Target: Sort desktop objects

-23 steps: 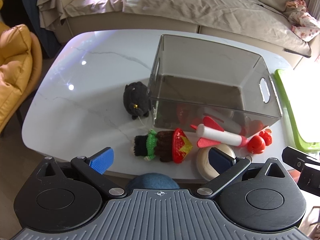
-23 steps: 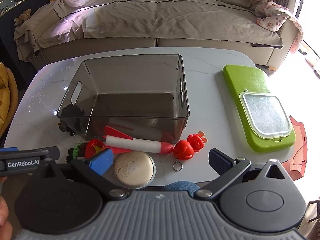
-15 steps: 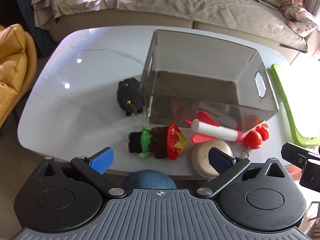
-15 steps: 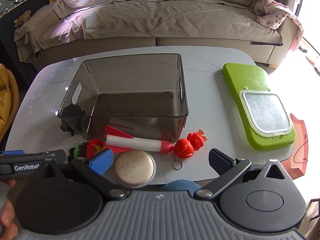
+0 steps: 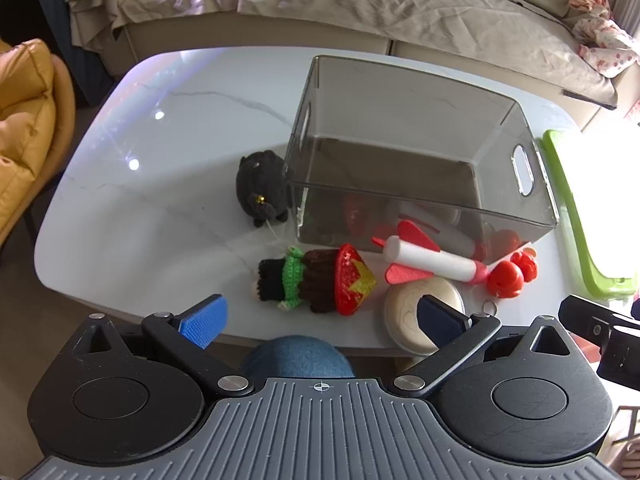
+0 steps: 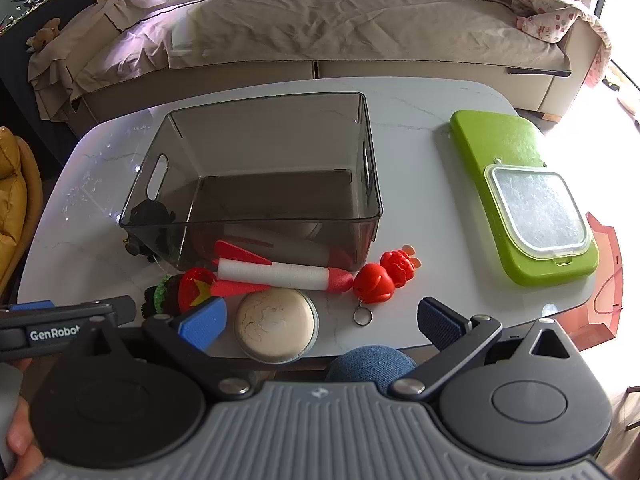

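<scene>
An empty smoky clear bin (image 5: 420,168) (image 6: 256,184) stands on the white marble table (image 5: 160,160). In front of it lie a crocheted doll with a red hat (image 5: 316,278) (image 6: 180,292), a white and red foam rocket (image 5: 432,260) (image 6: 280,272), a round cream case (image 5: 404,312) (image 6: 276,324) and a red keychain toy (image 5: 510,276) (image 6: 384,276). A black plush (image 5: 262,188) sits left of the bin. My left gripper (image 5: 320,318) is open and empty, near the doll. My right gripper (image 6: 320,320) is open and empty, near the cream case.
A green board with a clear lid (image 6: 524,196) lies at the table's right. A covered sofa (image 6: 320,24) runs behind the table. A yellow chair (image 5: 24,112) stands to the left. A knee in blue jeans (image 5: 296,360) is at the near edge.
The left gripper has shifted a little, so the table and bin sit slightly lower and nearer in its view. The right gripper has barely moved. Both stay open.
</scene>
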A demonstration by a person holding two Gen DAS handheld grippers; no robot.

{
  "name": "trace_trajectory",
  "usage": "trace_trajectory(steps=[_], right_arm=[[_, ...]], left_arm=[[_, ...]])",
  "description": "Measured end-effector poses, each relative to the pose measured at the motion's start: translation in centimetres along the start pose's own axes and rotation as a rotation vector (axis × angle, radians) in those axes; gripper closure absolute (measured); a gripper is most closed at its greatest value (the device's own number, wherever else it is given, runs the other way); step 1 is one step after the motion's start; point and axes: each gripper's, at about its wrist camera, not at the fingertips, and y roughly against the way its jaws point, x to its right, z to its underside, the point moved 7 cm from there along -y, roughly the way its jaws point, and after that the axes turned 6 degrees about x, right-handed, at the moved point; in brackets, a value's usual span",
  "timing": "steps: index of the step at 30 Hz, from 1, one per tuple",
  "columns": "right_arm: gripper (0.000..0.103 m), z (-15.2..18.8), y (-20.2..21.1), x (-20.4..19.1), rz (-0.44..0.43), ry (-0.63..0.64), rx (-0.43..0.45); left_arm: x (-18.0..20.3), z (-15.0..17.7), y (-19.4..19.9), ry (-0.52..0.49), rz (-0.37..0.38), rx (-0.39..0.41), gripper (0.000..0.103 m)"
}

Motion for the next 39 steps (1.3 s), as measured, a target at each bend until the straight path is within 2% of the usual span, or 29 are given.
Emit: trace_trajectory(steps=[39], right_arm=[[0.000, 0.40, -0.36, -0.18, 0.012, 0.014, -0.038]], left_arm=[[0.41, 0.55, -0.53, 0.009, 0.039, -0.040, 0.000]])
